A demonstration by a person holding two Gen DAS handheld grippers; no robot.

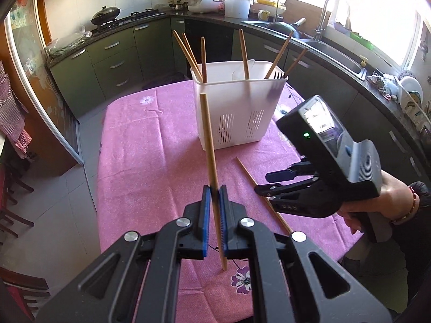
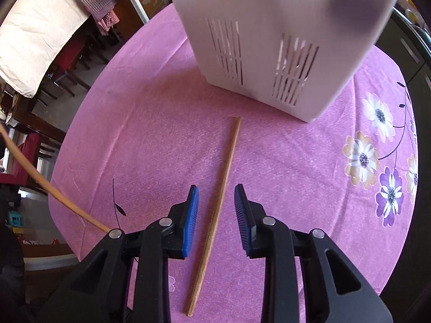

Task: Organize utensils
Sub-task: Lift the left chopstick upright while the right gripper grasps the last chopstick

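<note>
My left gripper [image 1: 214, 188] is shut on a wooden chopstick [image 1: 208, 140], held upright above the pink tablecloth [image 1: 148, 148]. Behind it stands a white slotted utensil basket [image 1: 237, 107] with several chopsticks [image 1: 243, 53] leaning inside. A second loose chopstick [image 1: 246, 172] lies flat on the cloth, and my right gripper [image 1: 264, 183] points down over it. In the right wrist view that chopstick [image 2: 226, 161] lies between the blue pads of the right gripper [image 2: 216, 191], which stands open without touching it. The basket [image 2: 269, 27] is just beyond. The left gripper's chopstick [image 2: 91, 220] shows at the left.
A person's hand [image 1: 398, 199] with a bead bracelet holds the right gripper. Dark kitchen cabinets, a sink [image 1: 336, 51] and a hob with a wok [image 1: 105, 14] ring the table. Wooden chairs [image 2: 67, 62] stand past the table's far edge.
</note>
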